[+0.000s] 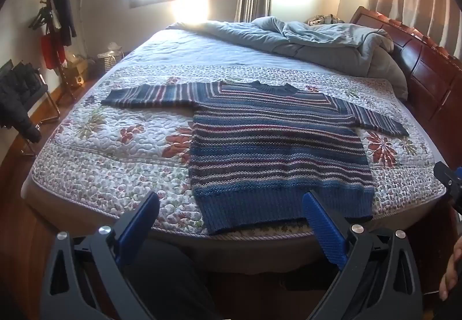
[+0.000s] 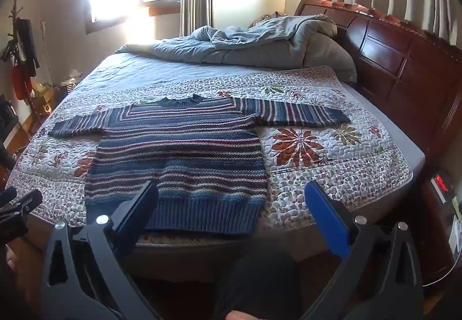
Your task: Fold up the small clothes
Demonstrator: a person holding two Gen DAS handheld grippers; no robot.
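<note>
Nothing folded yet; sweater flat on quilt, sleeves out, hem at near edge; all folds left. Left gripper and right gripper spread wide, empty, short of hem. Only right view shows red-lit device beside bed.

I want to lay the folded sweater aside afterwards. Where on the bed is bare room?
Free: the floral quilt left of the striped sweater, below its sleeve; a smaller patch at its right, toward the headboard. The plain sheet beyond is bare too. Crowded: the rumpled duvet at the far end.
</note>
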